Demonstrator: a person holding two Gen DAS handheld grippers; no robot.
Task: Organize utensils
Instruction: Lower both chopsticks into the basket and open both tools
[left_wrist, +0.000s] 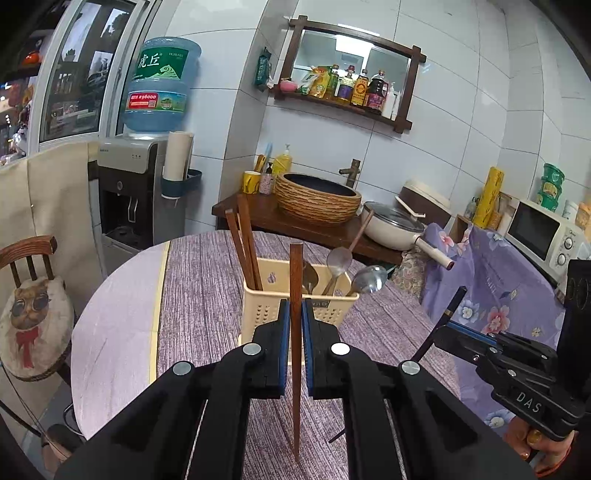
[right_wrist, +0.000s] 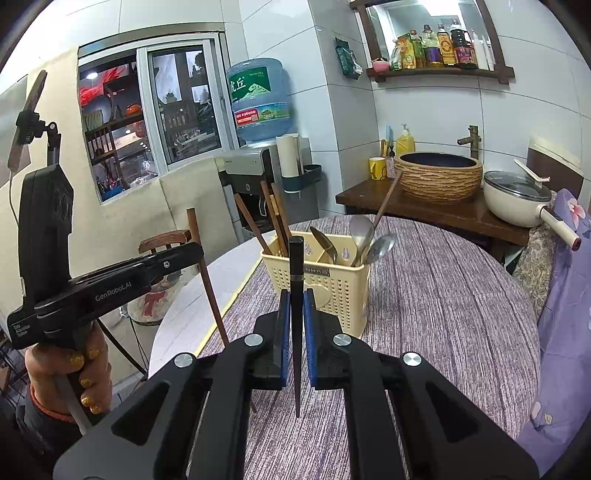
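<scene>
1. hidden or cut off: the lower ends of the utensils standing in the cream holder (left_wrist: 266, 306) are out of sight behind its perforated wall. in the left wrist view the near wall of the holder is partly covered by the left gripper (left_wrist: 296, 317).
2. hard to make out: the label on the holder's front is half covered by the black chopstick (right_wrist: 296, 295) in the right wrist view and cannot be read in full.
3. left gripper: clenched on a brown wooden chopstick (left_wrist: 295, 280), blue pads pressed against both sides of its shaft.
4. brown wooden chopstick: long axis near upright, blunt end up, thin tip down, hanging above the purple table cloth (left_wrist: 207, 295), just near of the holder.
5. right gripper (right_wrist: 296, 314): clamped on the black chopstick, pads tight on the shaft.
6. black chopstick: long axis upright, square end up, pointed tip down, just near of the holder.
7. holder contents: brown chopsticks (right_wrist: 275, 218) lean in the left compartment; metal spoons (right_wrist: 364, 232) lean in the right one, bowls up.
8. holder position: stands on the cloth of the round table (left_wrist: 110, 332), far of both grippers.
9. surroundings: a woven basin (right_wrist: 439, 177) and a lidded pan (right_wrist: 517, 199) sit on the far wooden counter.
</scene>
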